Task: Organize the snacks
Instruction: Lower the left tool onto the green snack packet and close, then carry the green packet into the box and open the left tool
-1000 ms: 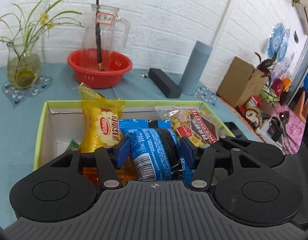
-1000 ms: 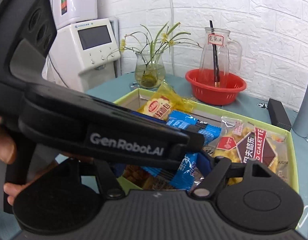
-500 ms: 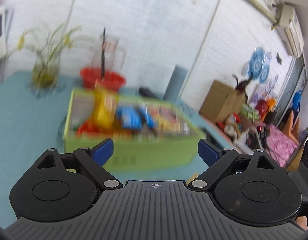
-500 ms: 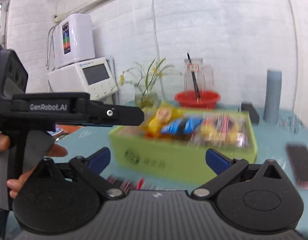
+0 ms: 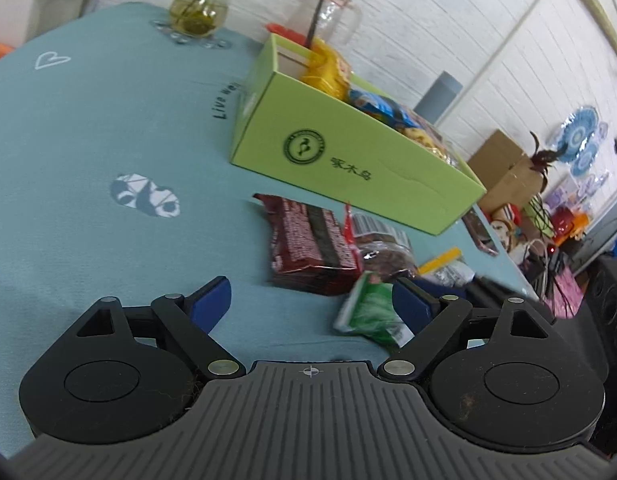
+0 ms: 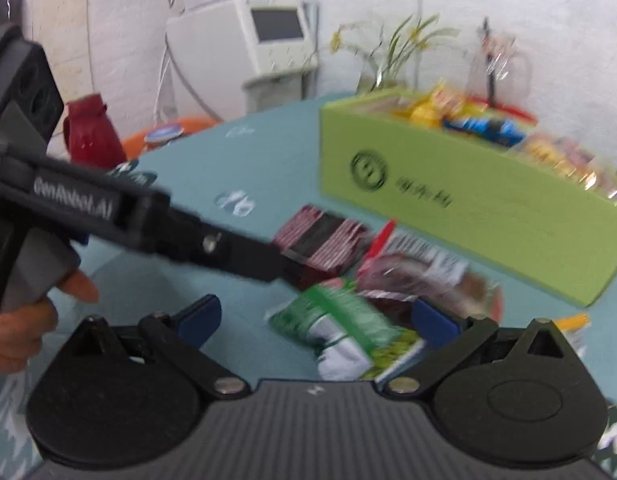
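**Me:** Looking along my left gripper (image 5: pixel 310 300), I see blue pads standing wide with nothing between them. A second ago they were clamped on a blue packet over the green box (image 5: pixel 360 160). They have just been opening and then eased in a little. That packet now lies in the box, and I have drawn back to the loose pile on the table.

**Listener:** And your other tool?

**Me:** My right gripper (image 6: pixel 314 318) is also wide and empty. Its jaws have just been opening too, after pinching the same blue packet. In the right wrist view, the left tool crosses the left half of the frame as a black bar, my fingers (image 6: pixel 16 328) wrapped round its handle at the left edge.

**Listener:** So what does that mean for the tidying?

**Me:** I judge one drop-off is done and the next pick is starting. The box already holds a yellow bag (image 5: pixel 324 68), the blue packet (image 5: pixel 382 110) and a clear bag of biscuits, sitting in the upper middle of the left view.

**Listener:** What is left outside it?

**Me:** A small heap in front of the box, centre right of the left view. There is a dark red packet (image 5: pixel 308 250) with pale print, lying flat. Beside it is a clear bag of dark snacks (image 5: pixel 382 248) with a red edge. Nearest me is a crumpled green packet (image 5: pixel 372 312), just inside my left tool's right pad. In the right view that green packet (image 6: pixel 340 324) lies between the open pads, blurred. I cannot tell whether they touch it.
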{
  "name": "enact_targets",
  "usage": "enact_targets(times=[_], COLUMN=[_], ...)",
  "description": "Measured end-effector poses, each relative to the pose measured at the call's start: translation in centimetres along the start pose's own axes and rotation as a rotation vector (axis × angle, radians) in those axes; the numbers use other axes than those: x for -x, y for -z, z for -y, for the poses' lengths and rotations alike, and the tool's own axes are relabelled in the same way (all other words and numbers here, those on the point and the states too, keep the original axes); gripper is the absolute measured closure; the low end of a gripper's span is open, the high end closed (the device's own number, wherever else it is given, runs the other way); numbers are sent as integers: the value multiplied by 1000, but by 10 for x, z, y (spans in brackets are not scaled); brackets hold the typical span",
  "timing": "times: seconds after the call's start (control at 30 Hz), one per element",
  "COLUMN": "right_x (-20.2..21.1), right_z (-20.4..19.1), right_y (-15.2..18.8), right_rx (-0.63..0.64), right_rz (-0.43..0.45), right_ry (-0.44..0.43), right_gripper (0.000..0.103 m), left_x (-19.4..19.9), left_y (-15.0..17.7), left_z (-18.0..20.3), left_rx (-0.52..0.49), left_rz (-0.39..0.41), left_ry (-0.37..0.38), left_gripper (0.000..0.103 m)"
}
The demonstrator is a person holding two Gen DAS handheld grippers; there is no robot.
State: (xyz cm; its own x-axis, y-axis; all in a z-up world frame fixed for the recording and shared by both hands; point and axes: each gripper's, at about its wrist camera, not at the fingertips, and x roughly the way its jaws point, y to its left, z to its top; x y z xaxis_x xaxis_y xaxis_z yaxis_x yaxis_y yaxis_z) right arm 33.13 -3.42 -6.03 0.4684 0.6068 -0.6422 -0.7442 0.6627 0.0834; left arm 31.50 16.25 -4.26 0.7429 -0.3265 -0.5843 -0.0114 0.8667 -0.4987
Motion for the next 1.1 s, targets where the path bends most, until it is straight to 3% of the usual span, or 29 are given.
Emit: enact_targets(times=[0.1,0.2,0.3,0.53,0.6,0.63,0.7,0.77,0.9,1.1], right_x=[15,29,28,18,18,18,22,28,43,53], right_z=[-16,-22,-19,-16,-13,-13,-14,-17,-25,-23], right_y=[16,22,21,20,21,20,21,23,21,-22], right_rx=[-39,-81,-92,-78,-86,-82,-96,-101,-90,-52], right_rz=[22,66,77,61,72,72,70,63,85,187], right_ry=[-30,-4,77,83,84,91,87,71,85,68], right_gripper=[1,1,1,5,25,42,43,52,50,49], left_x=[0,-4,-9,-21,-22,-22,-23,-22,-12,13], left_y=[3,6,7,14,17,19,23,27,23,-19], left_z=[-1,6,18,35,41,44,48,48,49,62], left_rx=[-2,-15,-32,-78,-133,-156,-173,-153,-98,-126], left_rz=[-11,-27,-52,-80,-67,-68,-105,-116,-109,19], left_ry=[7,36,76,81,53,36,68,85,122,126], left_gripper=[27,27,27,30,39,47,77,79,82,82])
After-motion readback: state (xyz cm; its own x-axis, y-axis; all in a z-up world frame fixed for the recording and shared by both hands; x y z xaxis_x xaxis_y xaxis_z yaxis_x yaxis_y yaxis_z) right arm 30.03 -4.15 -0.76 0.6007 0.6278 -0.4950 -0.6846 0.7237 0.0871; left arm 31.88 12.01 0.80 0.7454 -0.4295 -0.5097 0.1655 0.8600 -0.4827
